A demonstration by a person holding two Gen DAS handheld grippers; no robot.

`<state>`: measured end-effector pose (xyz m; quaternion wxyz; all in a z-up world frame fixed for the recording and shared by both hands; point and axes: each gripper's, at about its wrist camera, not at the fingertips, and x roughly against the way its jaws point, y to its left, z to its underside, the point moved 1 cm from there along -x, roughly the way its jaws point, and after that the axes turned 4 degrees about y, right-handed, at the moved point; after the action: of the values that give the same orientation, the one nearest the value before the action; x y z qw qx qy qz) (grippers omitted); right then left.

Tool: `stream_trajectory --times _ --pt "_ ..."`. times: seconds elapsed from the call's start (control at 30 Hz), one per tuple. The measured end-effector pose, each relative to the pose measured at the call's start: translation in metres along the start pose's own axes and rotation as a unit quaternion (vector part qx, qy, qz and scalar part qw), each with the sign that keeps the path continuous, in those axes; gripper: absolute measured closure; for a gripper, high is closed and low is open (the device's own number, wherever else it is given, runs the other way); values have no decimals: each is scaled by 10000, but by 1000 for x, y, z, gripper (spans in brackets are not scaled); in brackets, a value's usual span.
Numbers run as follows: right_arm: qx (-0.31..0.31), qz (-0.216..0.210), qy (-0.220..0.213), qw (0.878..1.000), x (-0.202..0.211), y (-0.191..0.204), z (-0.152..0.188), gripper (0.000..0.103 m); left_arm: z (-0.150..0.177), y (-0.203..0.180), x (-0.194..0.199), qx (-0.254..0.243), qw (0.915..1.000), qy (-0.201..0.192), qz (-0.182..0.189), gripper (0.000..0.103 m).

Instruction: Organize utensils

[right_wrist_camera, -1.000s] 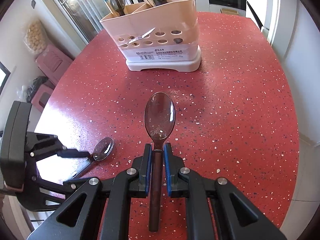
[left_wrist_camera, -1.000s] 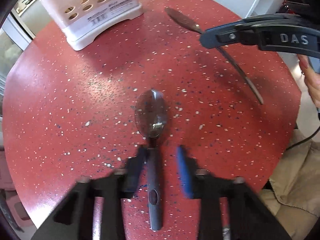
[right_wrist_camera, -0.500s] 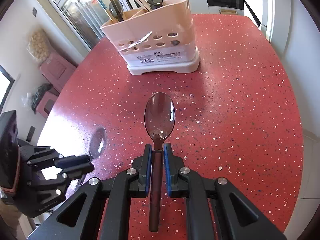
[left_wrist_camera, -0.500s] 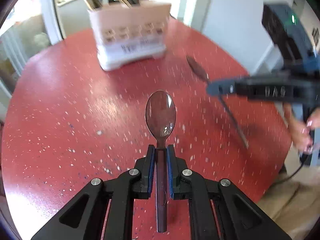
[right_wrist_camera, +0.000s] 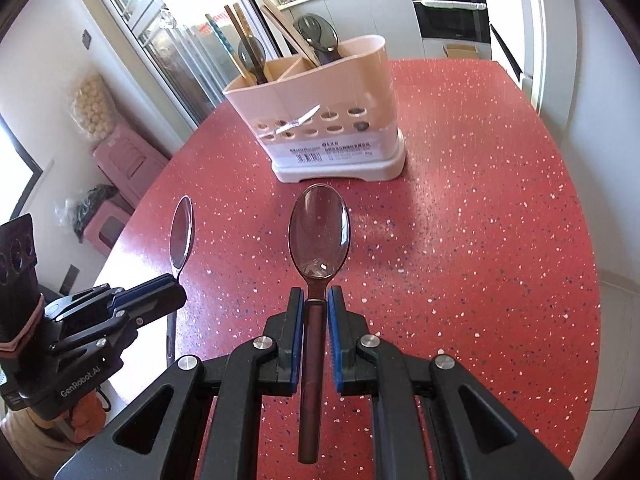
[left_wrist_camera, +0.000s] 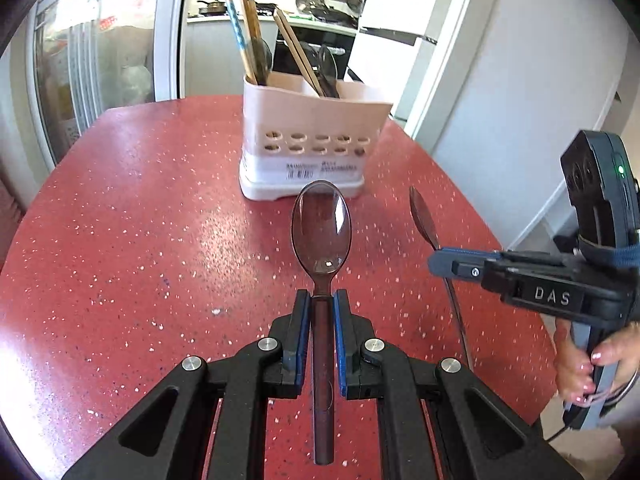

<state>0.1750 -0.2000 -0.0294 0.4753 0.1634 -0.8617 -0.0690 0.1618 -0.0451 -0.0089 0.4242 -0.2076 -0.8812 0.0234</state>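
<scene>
My left gripper (left_wrist_camera: 321, 300) is shut on the handle of a translucent brown spoon (left_wrist_camera: 321, 228), bowl forward, held above the red speckled table (left_wrist_camera: 140, 240). My right gripper (right_wrist_camera: 314, 298) is shut on a second brown spoon (right_wrist_camera: 319, 232), also lifted off the table. Each gripper shows in the other's view: the right gripper (left_wrist_camera: 436, 258) with its spoon (left_wrist_camera: 422, 212) edge-on, the left gripper (right_wrist_camera: 178, 288) with its spoon (right_wrist_camera: 182, 234). A beige utensil caddy (left_wrist_camera: 312, 136) (right_wrist_camera: 320, 120) stands ahead of both, holding chopsticks and dark spoons.
A hand (left_wrist_camera: 576, 360) grips the right tool's handle past the table's right edge. A glass door and pink stools (right_wrist_camera: 128, 160) lie left of the table, with a kitchen counter and oven (right_wrist_camera: 448, 12) behind it.
The left gripper closed on its spoon, lifted it off the table and turned to face the caddy. The right gripper stayed nearly still, holding its spoon.
</scene>
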Motion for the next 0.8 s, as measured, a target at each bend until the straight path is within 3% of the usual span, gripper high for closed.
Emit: stream_trajectory --times 0.47,0.8 --pt "1 -62 -468 9989 23 0 -28 90 -36 -10 2 -38 9972 -667 -329 63" --pt "156 -83 -1139 9933 51 12 -74 90 -92 -4 20 50 9895 -1374 -437 63"
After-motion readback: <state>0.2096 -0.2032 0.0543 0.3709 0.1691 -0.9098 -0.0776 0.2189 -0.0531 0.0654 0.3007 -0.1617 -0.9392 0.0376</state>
